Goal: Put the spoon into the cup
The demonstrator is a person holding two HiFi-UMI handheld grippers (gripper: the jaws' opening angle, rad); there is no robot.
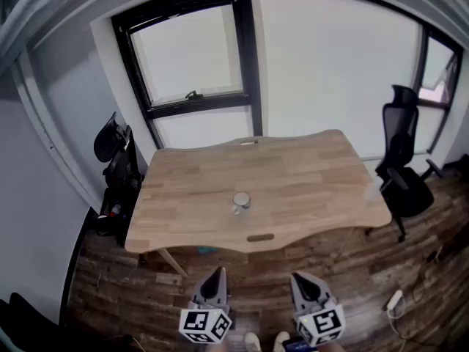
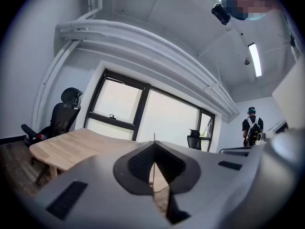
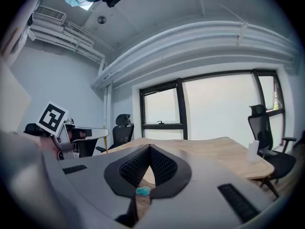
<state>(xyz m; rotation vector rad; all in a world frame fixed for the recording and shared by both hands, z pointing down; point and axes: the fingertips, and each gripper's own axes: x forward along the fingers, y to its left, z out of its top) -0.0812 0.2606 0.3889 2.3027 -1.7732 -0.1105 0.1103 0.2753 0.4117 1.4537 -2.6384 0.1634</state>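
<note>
Cup (image 1: 241, 200) small, contents unclear

No legible text, brand, number or sign in any view. Only print seen: black-and-white square marker patterns, without letters or digits.

Head view: markers on the left cube (image 1: 206, 325) of the left gripper (image 1: 217, 273) and on the right cube (image 1: 322, 325) of the right gripper (image 1: 300, 279), both below the table (image 1: 293, 189) near edge.

Right gripper view: one such marker (image 3: 52, 119), left of the table.

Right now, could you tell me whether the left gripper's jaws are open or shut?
Shut. In its own view the left gripper has its jaw tips touching, with nothing held between them.
</note>
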